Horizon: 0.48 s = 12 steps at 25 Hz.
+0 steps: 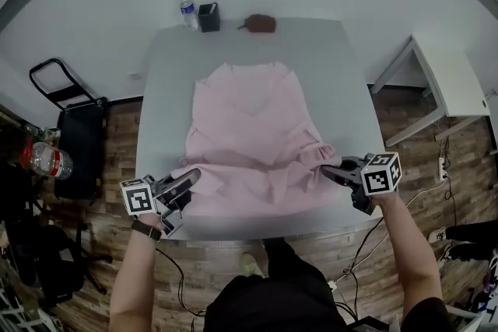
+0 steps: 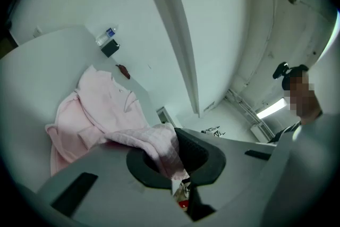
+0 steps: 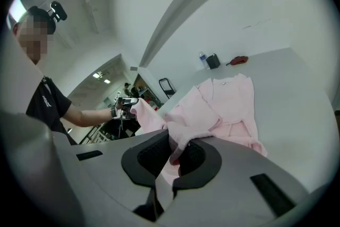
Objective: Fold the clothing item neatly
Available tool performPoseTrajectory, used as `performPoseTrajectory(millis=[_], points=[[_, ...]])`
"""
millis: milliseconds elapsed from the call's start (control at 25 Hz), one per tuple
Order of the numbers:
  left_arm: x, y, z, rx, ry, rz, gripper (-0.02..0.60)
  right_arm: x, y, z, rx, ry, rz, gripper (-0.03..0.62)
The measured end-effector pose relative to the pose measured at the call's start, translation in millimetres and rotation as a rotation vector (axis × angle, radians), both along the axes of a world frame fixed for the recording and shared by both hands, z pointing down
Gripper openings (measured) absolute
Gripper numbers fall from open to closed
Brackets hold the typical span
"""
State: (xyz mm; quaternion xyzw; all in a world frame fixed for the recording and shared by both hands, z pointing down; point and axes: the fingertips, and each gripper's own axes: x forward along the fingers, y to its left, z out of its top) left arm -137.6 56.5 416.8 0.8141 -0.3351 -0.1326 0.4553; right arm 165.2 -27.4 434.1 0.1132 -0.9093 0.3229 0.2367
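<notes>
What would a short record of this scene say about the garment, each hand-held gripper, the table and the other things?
garment: pink garment, lying on grey table
left hand-held gripper: shut on the garment's near left corner
right hand-held gripper: shut on its near right corner
far table edge: water bottle, black container, small brown thing

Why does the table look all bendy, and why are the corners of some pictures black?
Head view: the wide lens bulges the table and curves the floor round it. Left gripper view: the round lens leaves black corners, and the ceiling light glares white. Right gripper view: the same black ring, and the pink garment looms large near the jaws.
</notes>
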Motion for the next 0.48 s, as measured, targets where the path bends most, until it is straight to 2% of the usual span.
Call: performPoseTrajectory(millis=[120, 360, 480], points=[[-15.3, -34.4, 16.8, -0.069, 0.014, -0.023, 0.012, -13.5, -51.3, 8.8, -0.056, -0.011, -0.007, 0.028], [-39.7, -58.8, 98.2, -0.32, 0.012, -0.125, 0.022, -20.8, -116.1, 72.2, -0.246, 0.001, 0.072, 0.029], [-39.3, -56.4, 132.7, -0.385, -0.053, -0.091, 0.14, -18.7, -121.1, 109.3, -0.272, 0.08, 0.048, 0.034]])
